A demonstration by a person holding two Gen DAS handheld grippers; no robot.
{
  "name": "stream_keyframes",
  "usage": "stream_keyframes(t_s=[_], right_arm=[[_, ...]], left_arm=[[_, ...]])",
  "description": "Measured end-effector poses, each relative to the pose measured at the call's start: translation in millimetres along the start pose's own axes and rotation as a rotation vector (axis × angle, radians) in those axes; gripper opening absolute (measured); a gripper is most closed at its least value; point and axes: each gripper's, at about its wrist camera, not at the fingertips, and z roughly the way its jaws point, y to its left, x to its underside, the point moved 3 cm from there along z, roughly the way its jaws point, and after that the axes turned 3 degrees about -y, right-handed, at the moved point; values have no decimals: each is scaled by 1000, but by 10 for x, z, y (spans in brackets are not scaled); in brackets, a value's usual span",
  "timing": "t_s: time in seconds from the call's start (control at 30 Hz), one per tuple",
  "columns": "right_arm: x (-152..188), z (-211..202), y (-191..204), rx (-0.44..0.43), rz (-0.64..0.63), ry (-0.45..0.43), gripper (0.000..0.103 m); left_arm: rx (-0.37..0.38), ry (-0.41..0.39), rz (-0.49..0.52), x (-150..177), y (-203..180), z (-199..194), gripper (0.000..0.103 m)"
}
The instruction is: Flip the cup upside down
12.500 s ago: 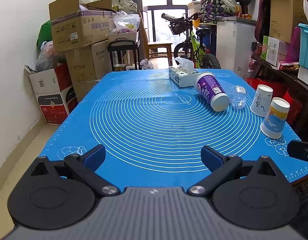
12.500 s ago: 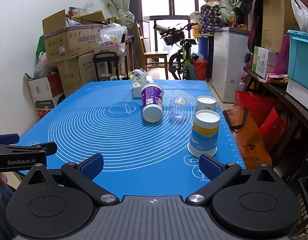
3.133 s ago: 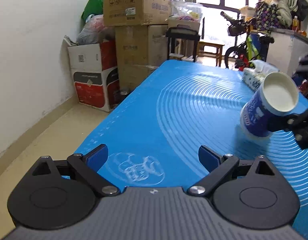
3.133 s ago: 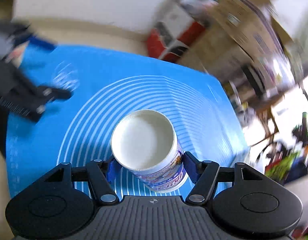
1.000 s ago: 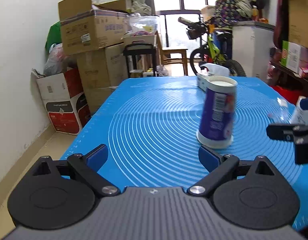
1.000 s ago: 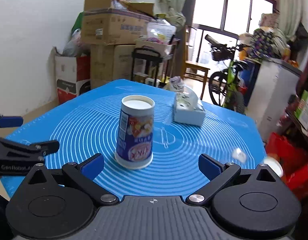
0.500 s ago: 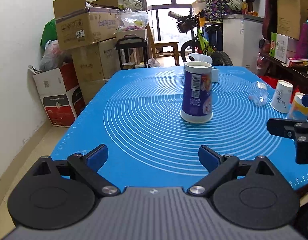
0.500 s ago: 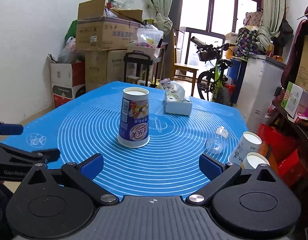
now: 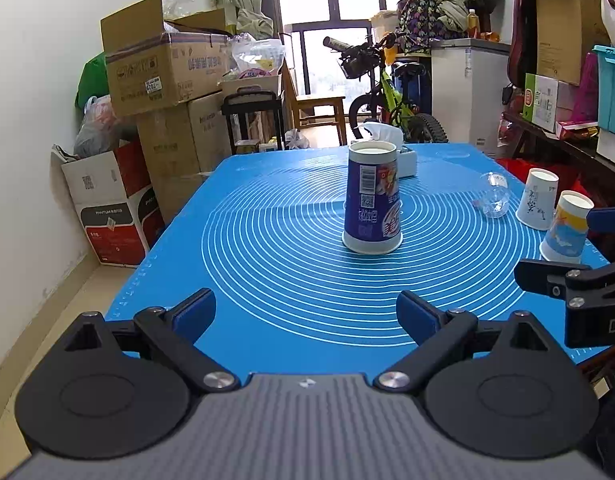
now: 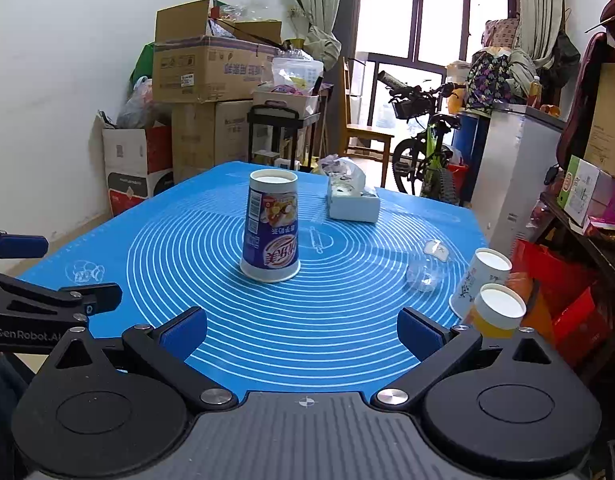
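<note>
We see the cup standing mouth-down, its print inverted, at the middle of the mat, free of both grippers. Our left gripper and right gripper hang at the mat's near edge, fingers spread with nothing between them. 2 paper cups stand at the mat's right edge, a tissue box behind the cup.
</note>
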Motion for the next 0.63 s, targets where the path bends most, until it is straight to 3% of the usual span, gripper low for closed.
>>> stream_keyframes(t_s=[0.63], right_arm=[[37,-99,-72,6,12,5,101]], left_arm=[[4,3,8,5,-4,-57,96]])
